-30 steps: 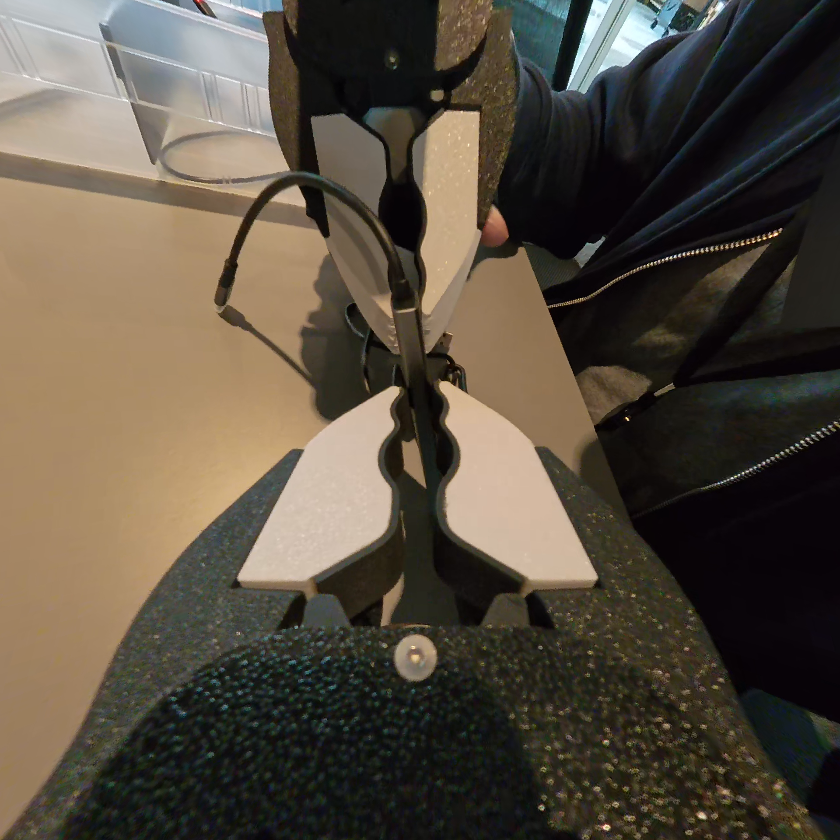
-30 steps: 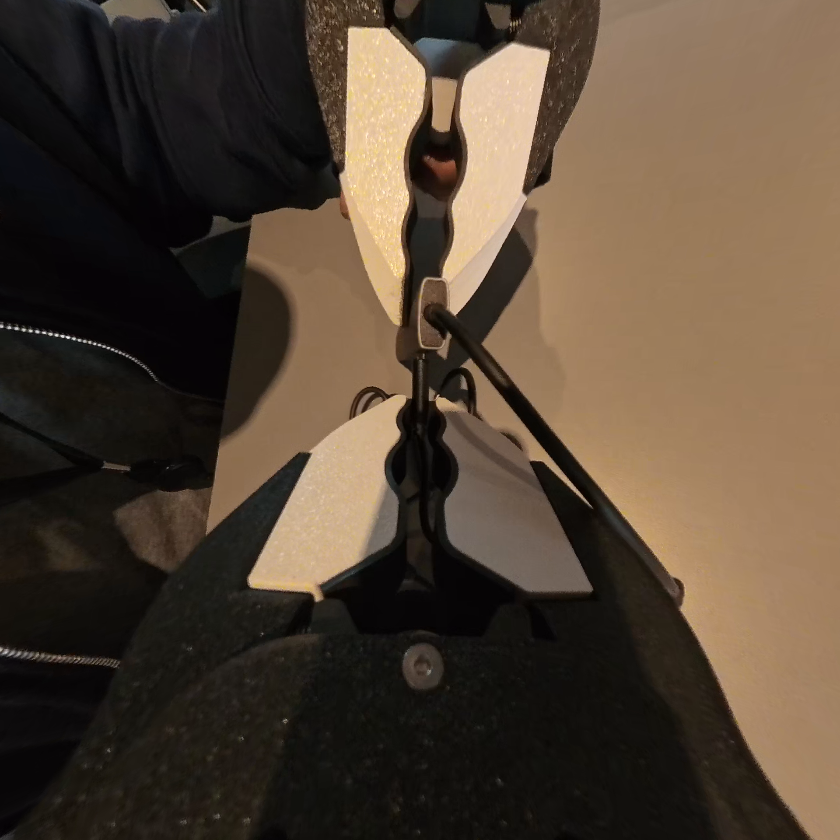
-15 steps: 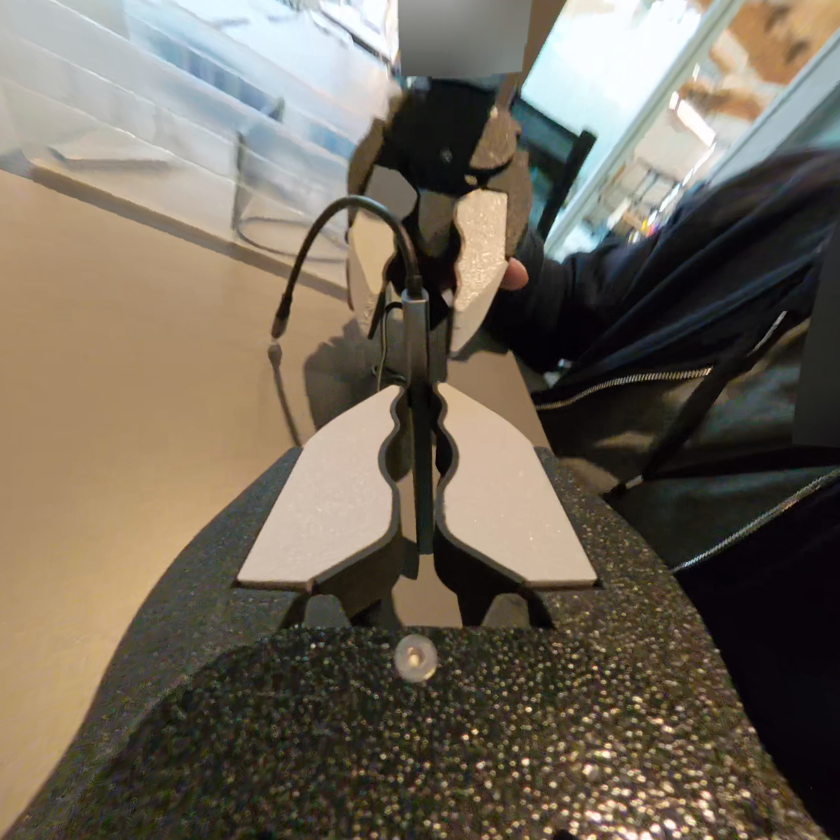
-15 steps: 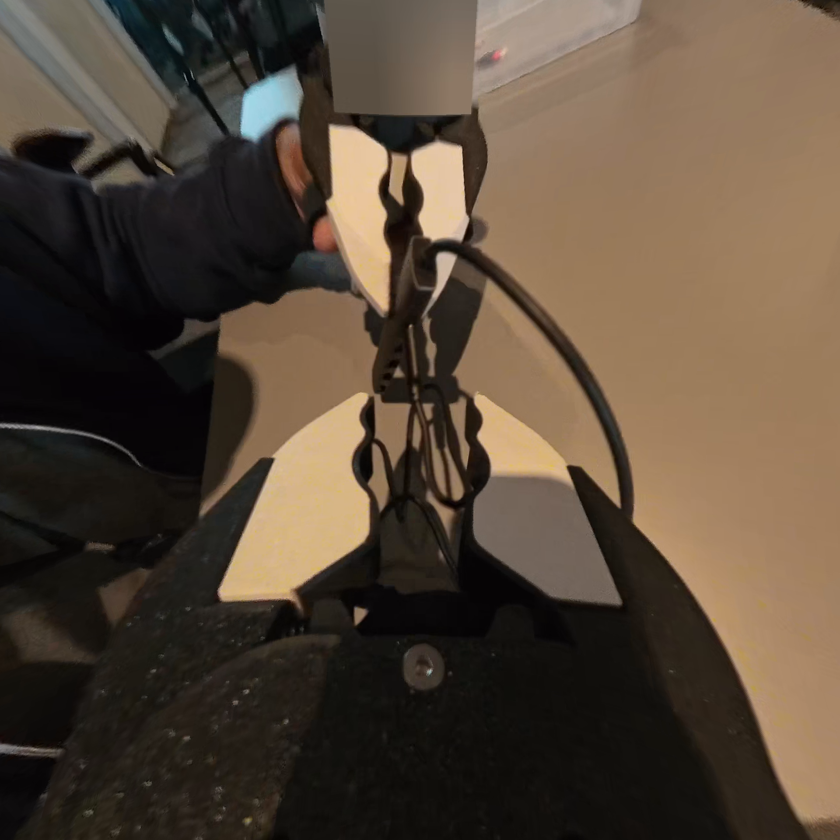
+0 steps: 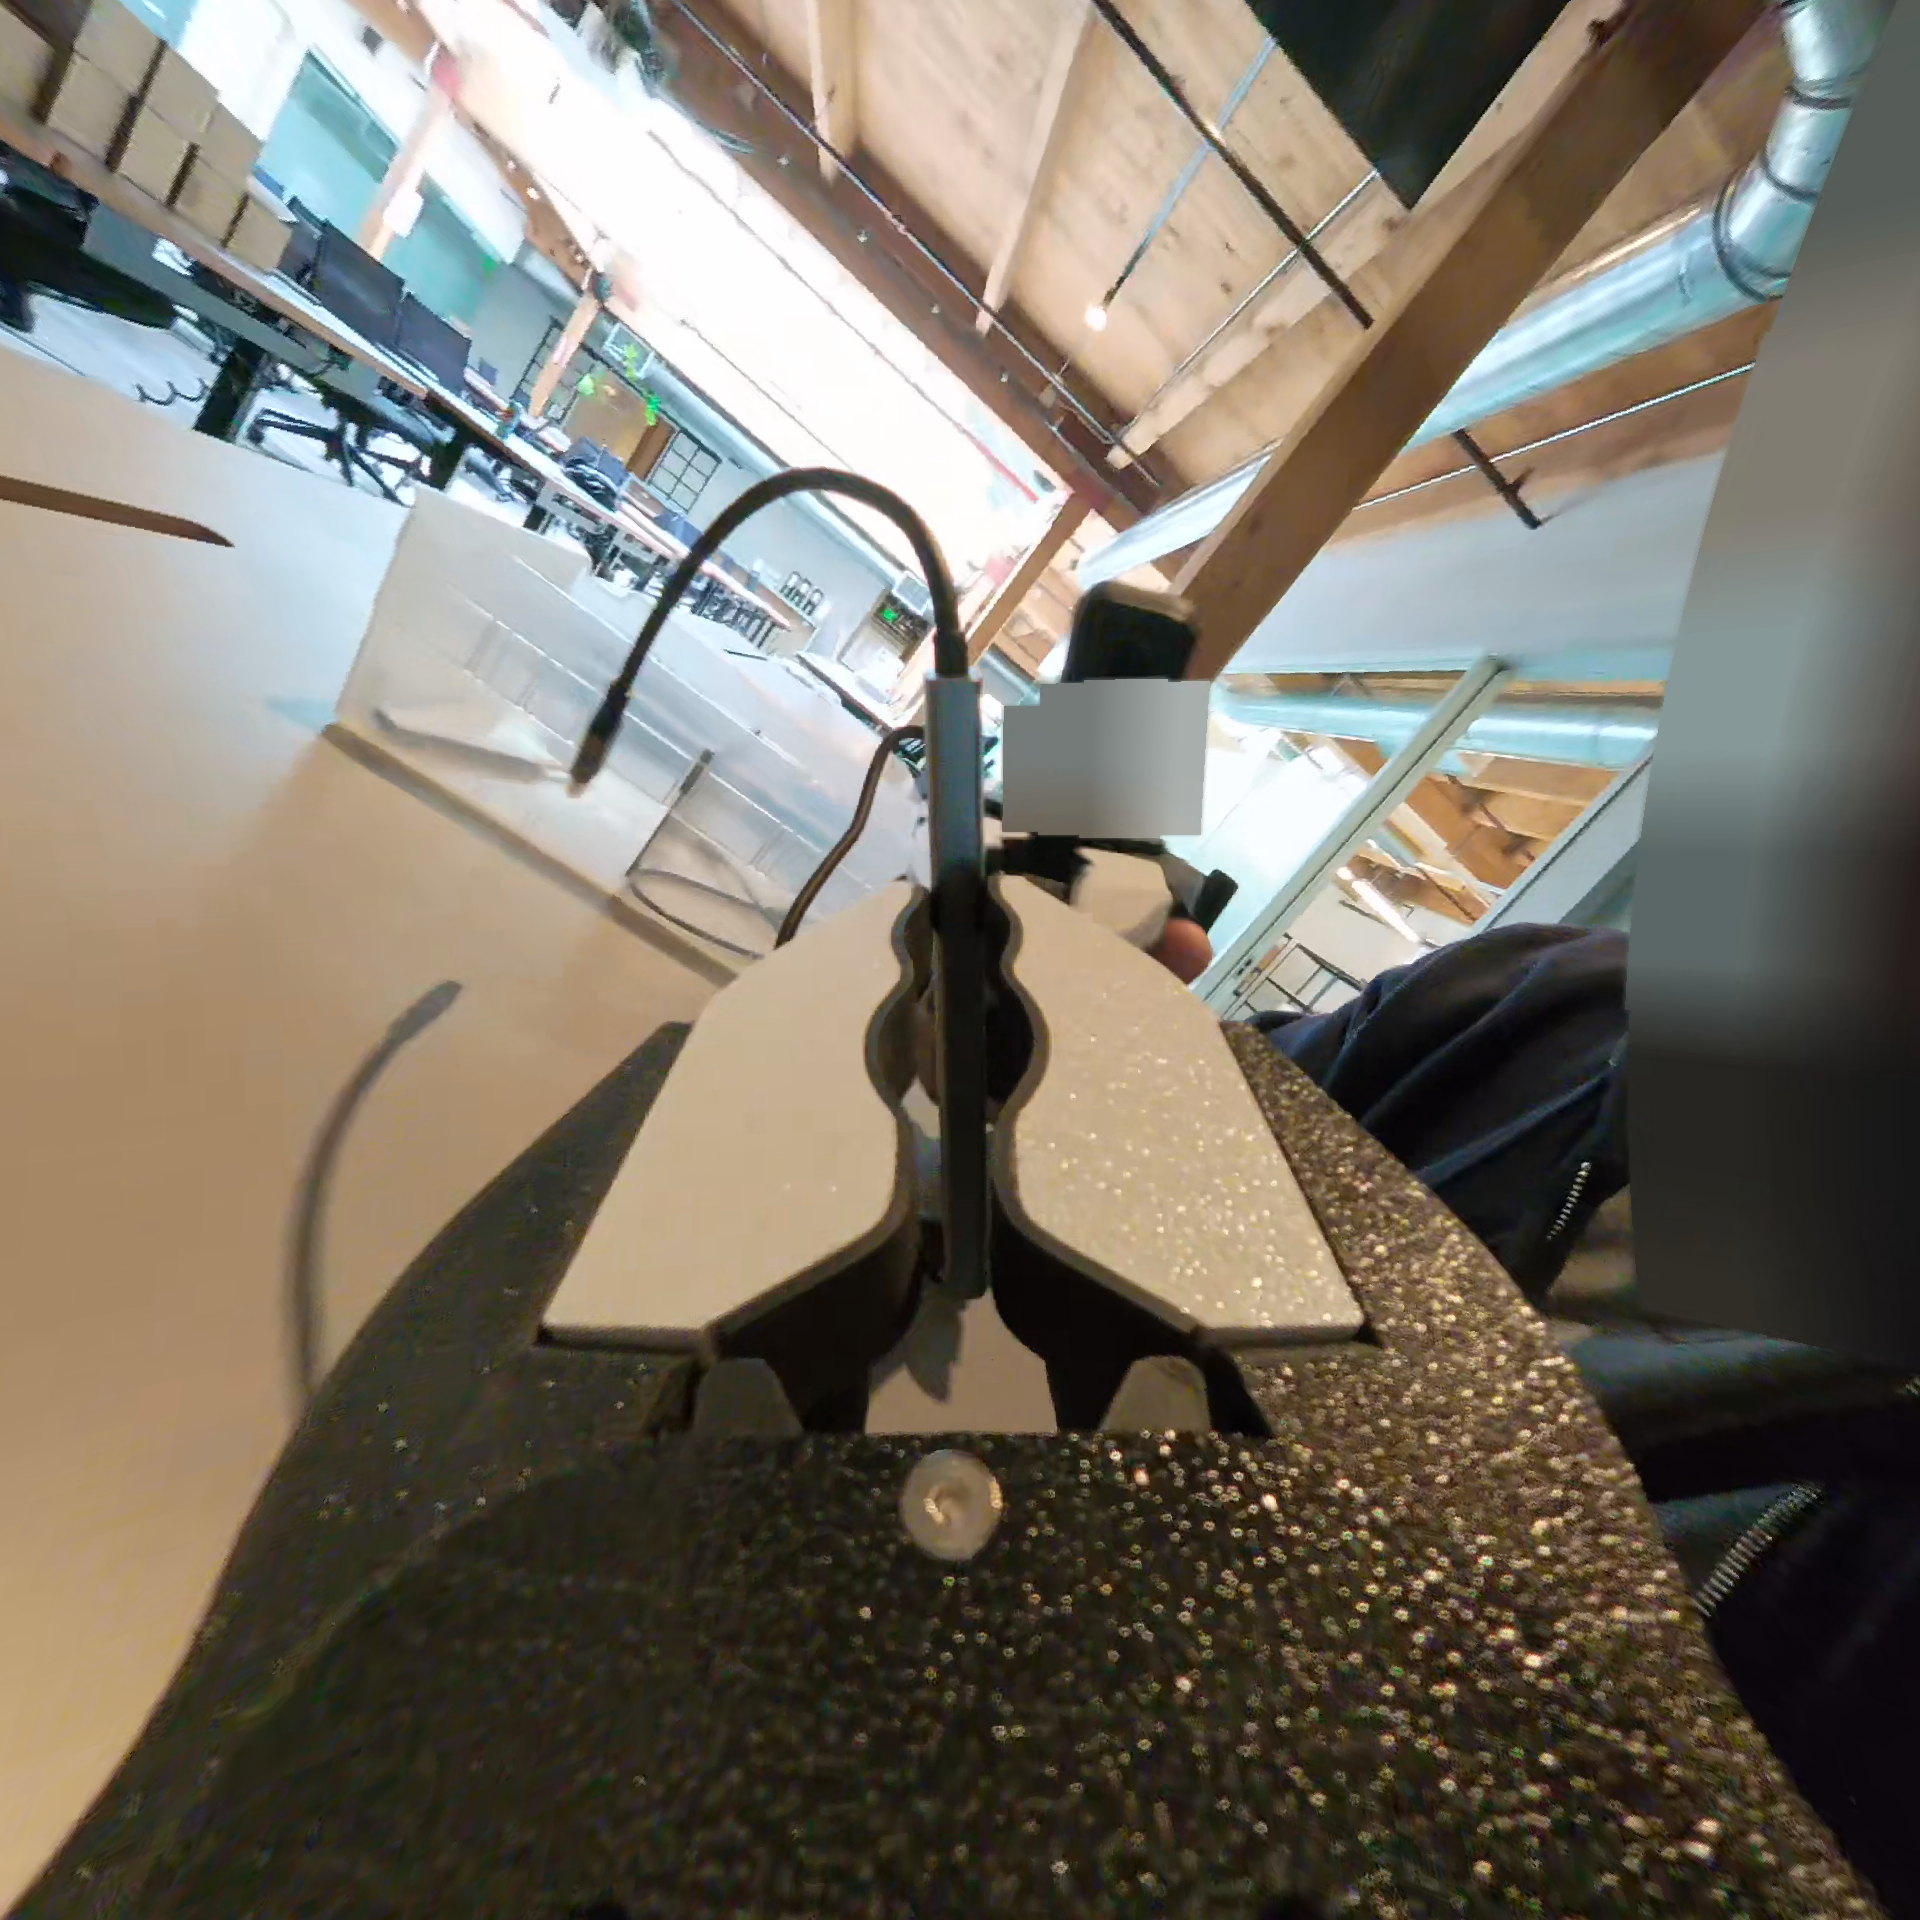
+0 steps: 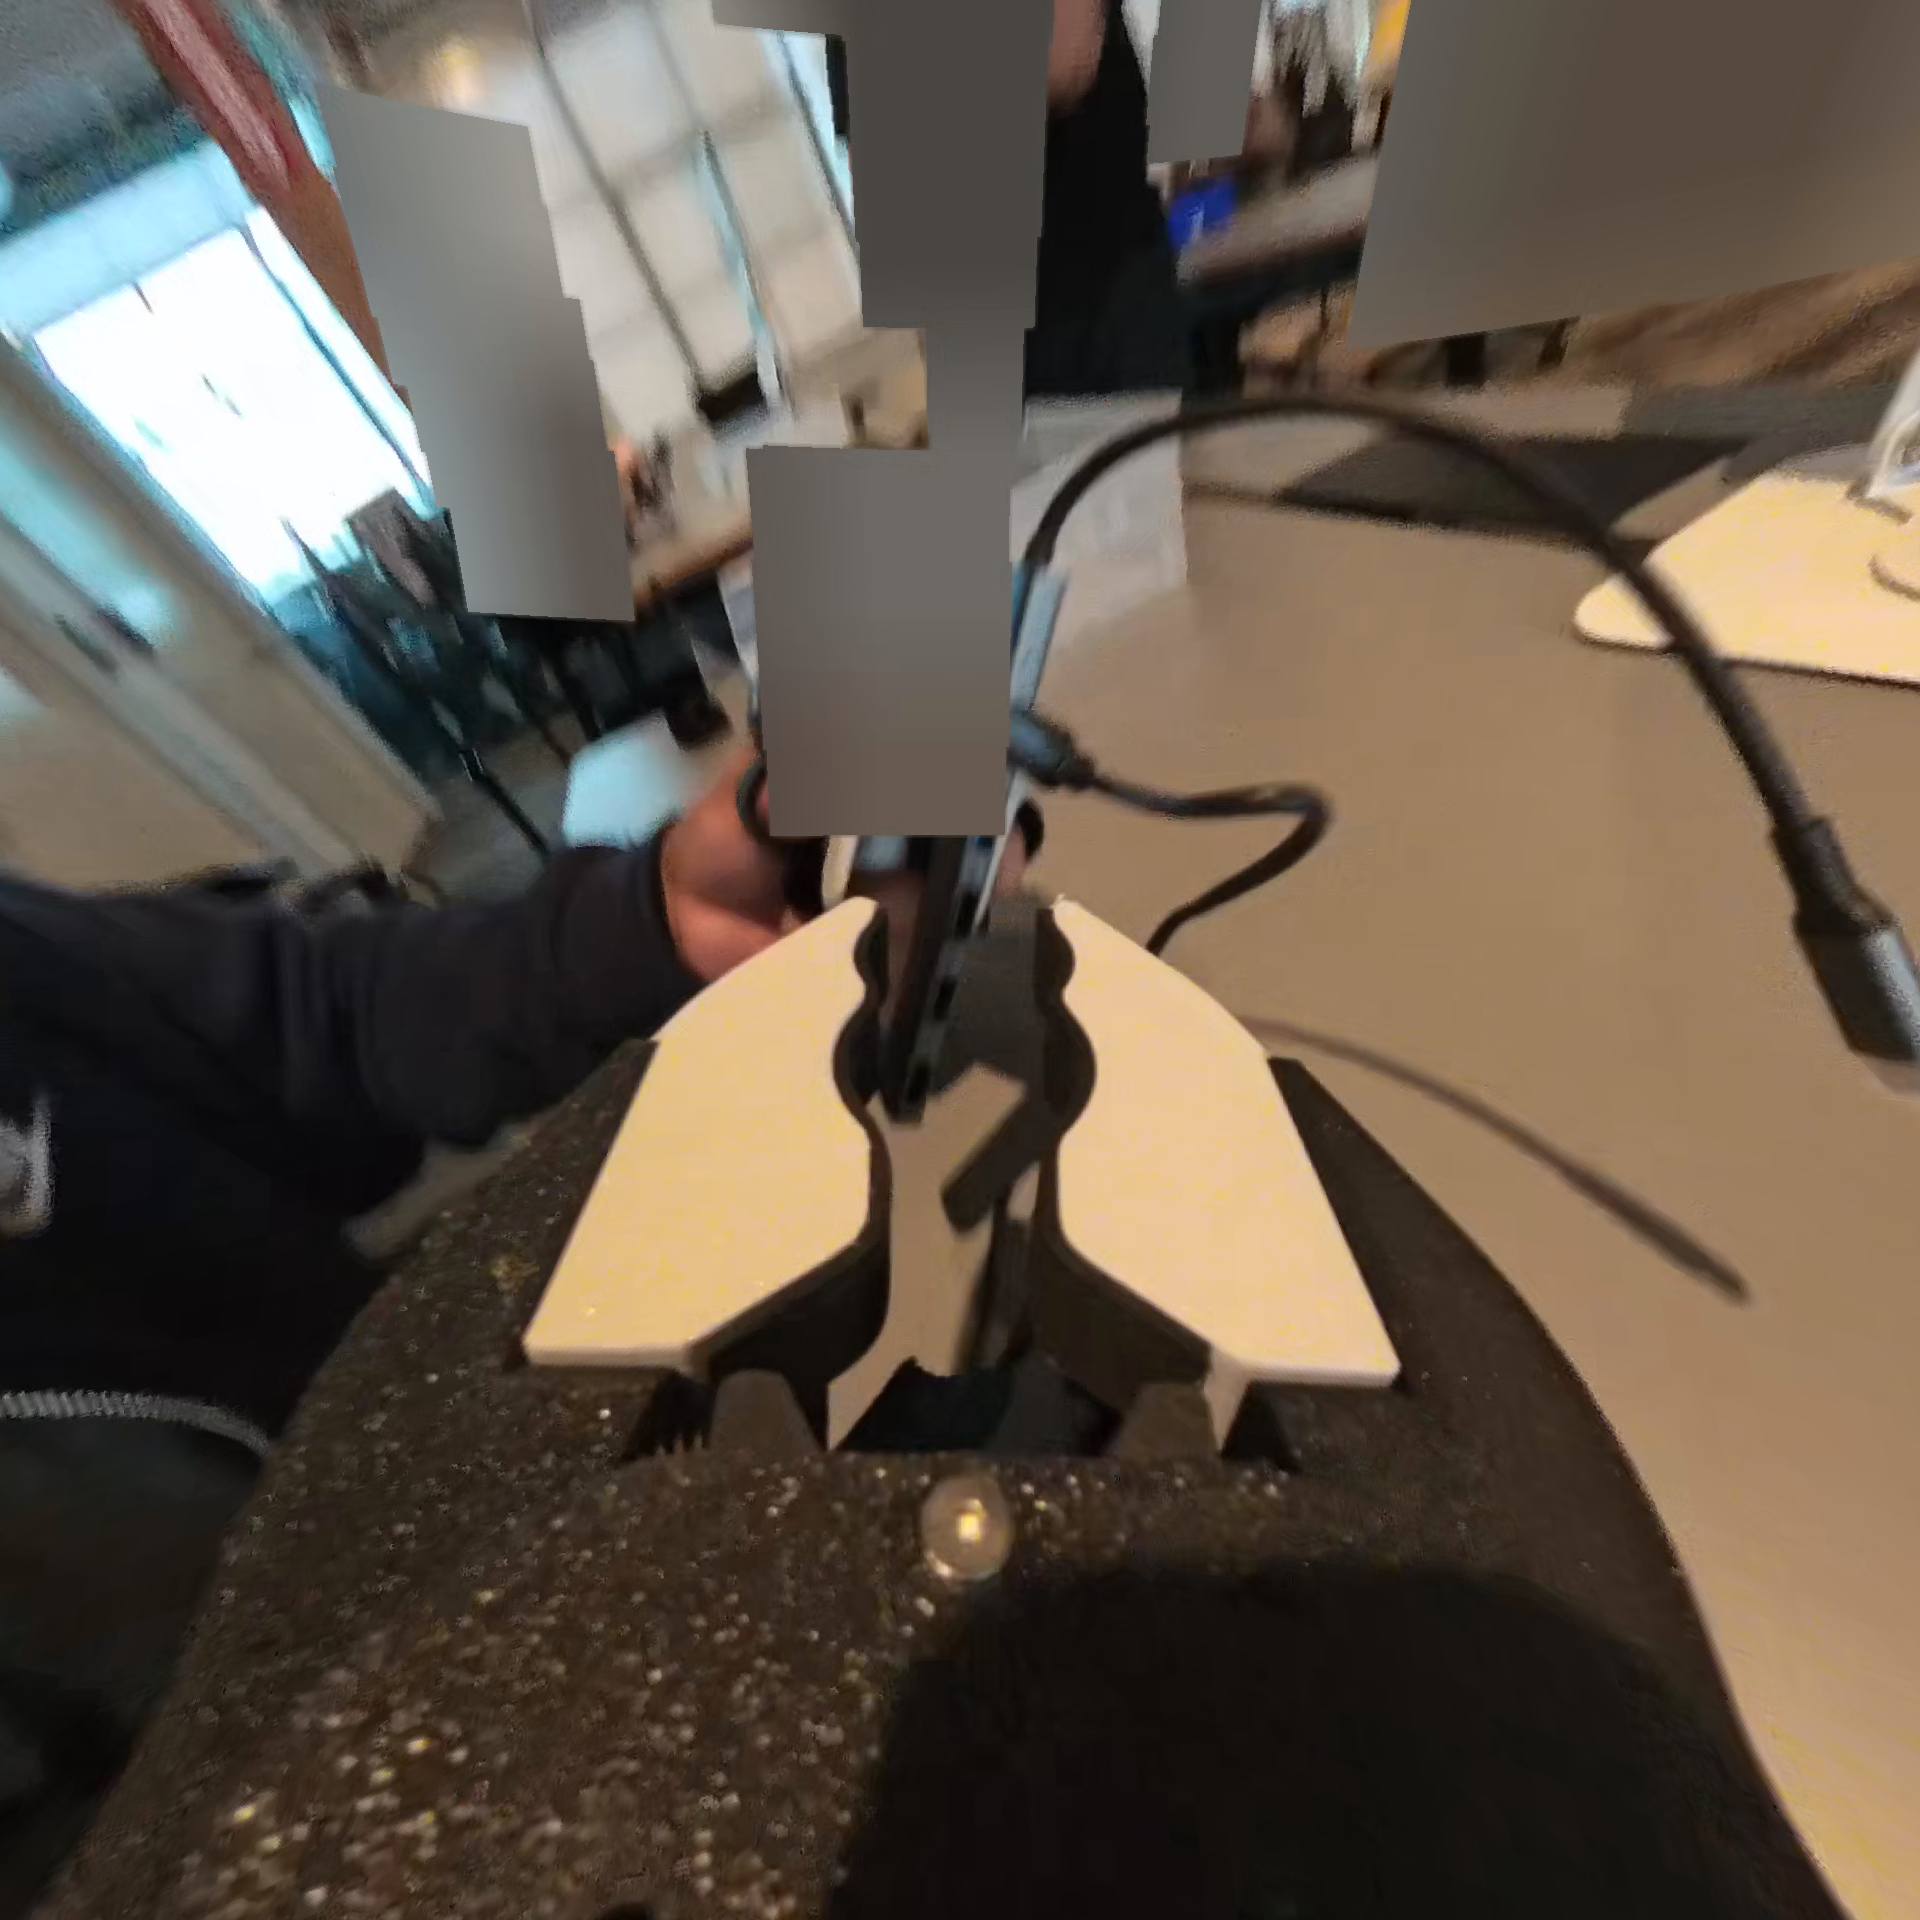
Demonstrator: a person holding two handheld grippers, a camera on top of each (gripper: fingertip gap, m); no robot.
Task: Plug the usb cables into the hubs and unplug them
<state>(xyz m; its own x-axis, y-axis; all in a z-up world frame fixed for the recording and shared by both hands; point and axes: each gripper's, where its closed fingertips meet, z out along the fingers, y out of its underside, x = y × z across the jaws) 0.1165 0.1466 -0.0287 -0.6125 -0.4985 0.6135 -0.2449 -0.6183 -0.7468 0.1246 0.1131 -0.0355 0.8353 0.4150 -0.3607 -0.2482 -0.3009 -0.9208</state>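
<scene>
Jaws of the left gripper are pinched on a slim grey hub, which stands upright between them and rises past their tips. From the hub's top a short black lead arches over to the left of the jaws and ends in a small plug hanging in the air above the tabletop. A thinner dark cable curves away just beyond the left jaw tip.

Jaws of the right gripper stand spread, with a clear gap between them. The same hub reaches down into that gap, close to the left-hand jaw; whether it touches that jaw is hard to say through the blur. Beyond the tips, a thin cable appears plugged into the hub's side and loops off to the right. The thicker lead sweeps over to the right of the jaws, its plug dangling near the frame edge. A hand in a dark sleeve shows just left of the tips.
</scene>
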